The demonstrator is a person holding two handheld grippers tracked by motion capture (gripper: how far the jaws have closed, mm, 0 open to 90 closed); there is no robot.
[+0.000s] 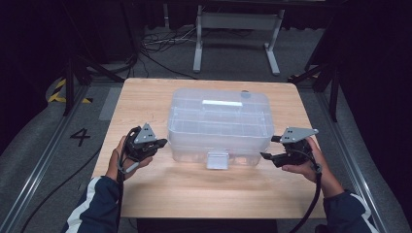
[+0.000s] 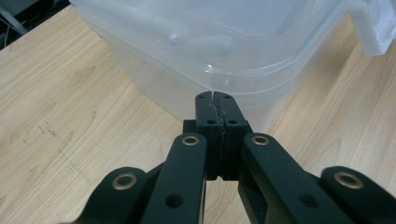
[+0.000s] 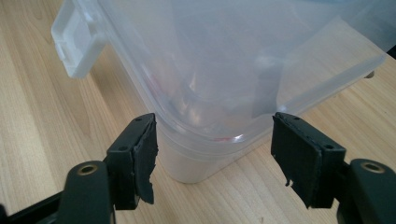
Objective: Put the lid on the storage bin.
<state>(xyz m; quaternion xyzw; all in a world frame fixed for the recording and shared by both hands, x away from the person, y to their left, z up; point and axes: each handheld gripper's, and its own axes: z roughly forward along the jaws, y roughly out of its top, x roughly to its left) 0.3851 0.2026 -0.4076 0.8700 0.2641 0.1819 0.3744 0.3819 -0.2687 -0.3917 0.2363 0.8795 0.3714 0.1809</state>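
Clear plastic storage bin (image 1: 218, 124), lid on, sits mid-tabletop (image 1: 145, 97) between both tools. Left tool (image 2: 215, 100) is clenched on nothing, tips at its near-left corner; right tool (image 3: 212, 147) gapes around the near-right corner, probably to steady it.

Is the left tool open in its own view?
No: in the left gripper view the left tool has its two black jaws pressed together, just short of the clear plastic box.
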